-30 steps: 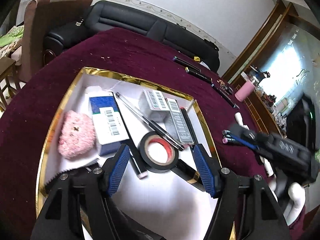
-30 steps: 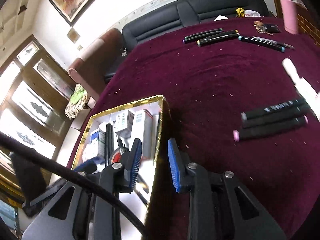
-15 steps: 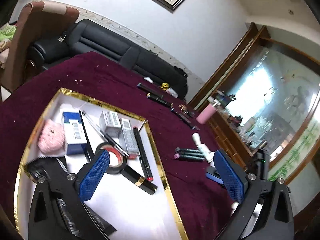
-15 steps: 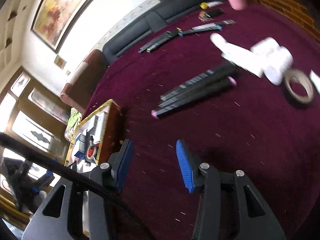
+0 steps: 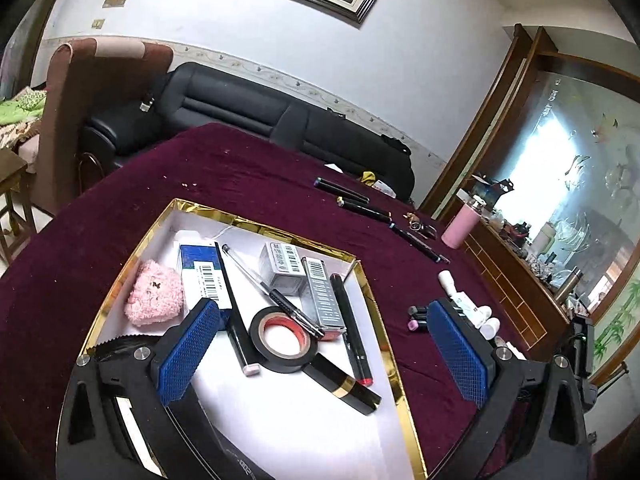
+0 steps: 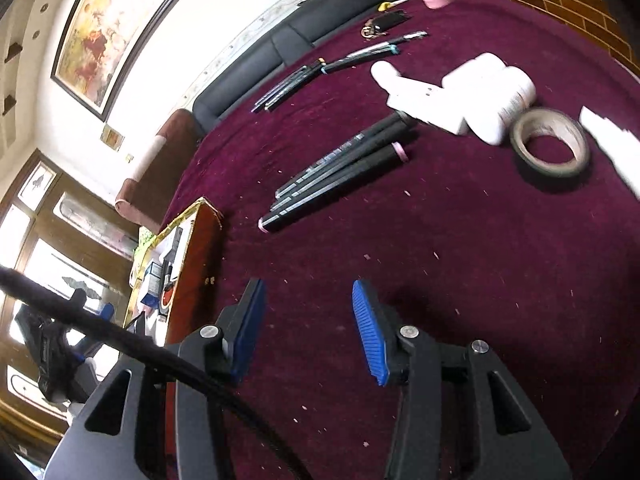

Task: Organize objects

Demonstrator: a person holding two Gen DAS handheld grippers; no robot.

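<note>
Maroon tabletop markers [image 6: 340, 176] lie bunched, so the spread, empty right tongs [image 6: 308, 332] may grab several.

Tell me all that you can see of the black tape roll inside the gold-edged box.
The black tape roll is a ring of glossy black tape, seemingly electrical tape, with a red inner core around an open middle that shows the white floor of the box. It lies flat, near the middle of the box. A clear pen rests with its tip over its upper edge, and a black tube with a gold band lies against its lower right side. The open left gripper hovers above without touching it.
</note>
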